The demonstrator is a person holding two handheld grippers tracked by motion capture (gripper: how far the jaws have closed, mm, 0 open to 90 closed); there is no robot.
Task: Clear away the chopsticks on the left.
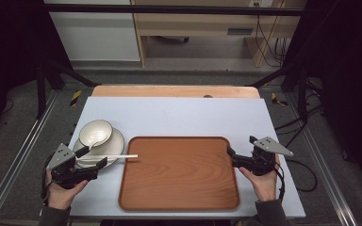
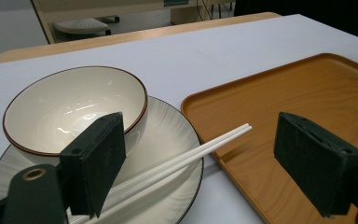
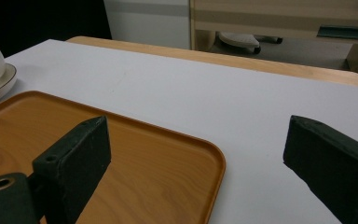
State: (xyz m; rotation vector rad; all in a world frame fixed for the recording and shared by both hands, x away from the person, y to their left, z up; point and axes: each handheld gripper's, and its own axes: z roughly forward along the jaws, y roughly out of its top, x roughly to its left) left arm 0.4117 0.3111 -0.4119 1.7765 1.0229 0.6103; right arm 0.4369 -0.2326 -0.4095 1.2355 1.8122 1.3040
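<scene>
— Two white chopsticks (image 2: pixel 186 156) lie side by side across the rim of the plate (image 2: pixel 168 140), tips reaching over the near edge of the wooden tray (image 2: pixel 270 107). That pair looks like the thing to pick up. Agreed?

— Agreed. The left claw (image 2: pixel 200 163) sits right behind them, jaws wide apart and holding nothing, with the sticks running between the pads (image 2: pixel 98 158) but touching neither.

— What's around them?

— A cream bowl (image 2: pixel 74 105) with a brown rim stands on the plate, just beside the sticks. Plate and tray sit on the white desk (image 1: pixel 179 115), the plate close to the tray's left side.

— And the right claw (image 3: pixel 196 163)?

— Also spread apart and empty, hovering at the tray's right edge, well apart from the chopsticks.

— How would you take them cleanly?

— I'd judge it best to lower the left claw so the pads bracket both sticks near their middle, then close squarely so they stay together instead of scissoring. Keep the left pad off the bowl wall; a nudge there could shift the bowl. Lift level, as smooth sticks may slide out.
</scene>
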